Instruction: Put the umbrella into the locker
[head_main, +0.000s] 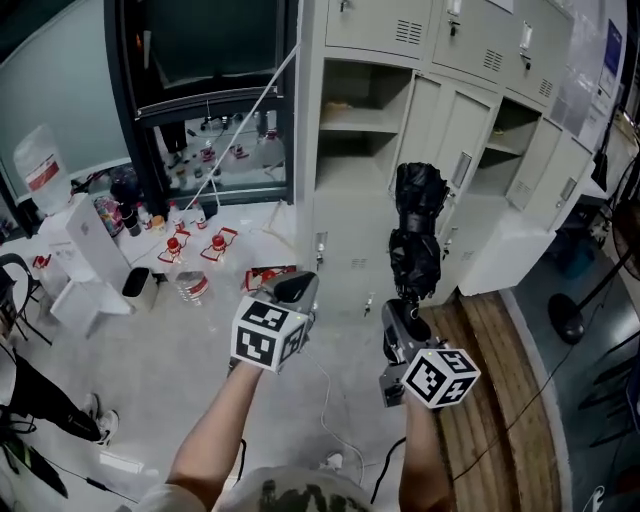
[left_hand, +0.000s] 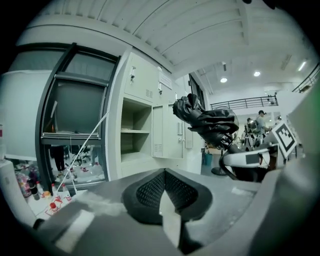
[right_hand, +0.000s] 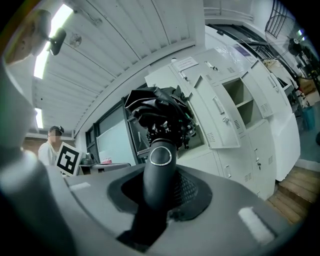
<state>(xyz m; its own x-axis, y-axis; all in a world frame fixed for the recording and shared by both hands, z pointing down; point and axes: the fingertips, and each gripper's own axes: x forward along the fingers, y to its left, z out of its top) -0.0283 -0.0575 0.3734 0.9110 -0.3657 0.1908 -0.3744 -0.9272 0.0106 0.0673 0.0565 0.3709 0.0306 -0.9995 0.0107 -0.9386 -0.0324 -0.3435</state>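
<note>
A folded black umbrella (head_main: 415, 235) stands upright in front of the white lockers (head_main: 350, 240). My right gripper (head_main: 400, 322) is shut on its black handle (right_hand: 161, 170), and the bundled canopy (right_hand: 160, 112) rises beyond the jaws. In the left gripper view the umbrella (left_hand: 207, 122) shows at the right, before the lockers. An open locker compartment with a shelf (head_main: 360, 120) lies straight ahead, its door (head_main: 440, 130) swung out to the right. My left gripper (head_main: 295, 288) hovers to the left of the umbrella, shut (left_hand: 165, 192), with nothing between its pads.
Several red-capped bottles (head_main: 195, 245) and white boxes (head_main: 85, 250) litter the floor at the left, below a dark glass frame (head_main: 210, 100). A white cable (head_main: 330, 400) runs across the floor. Wooden flooring (head_main: 500, 380) and a black stand base (head_main: 565, 318) lie at the right. More lockers (head_main: 520, 130) stand open there.
</note>
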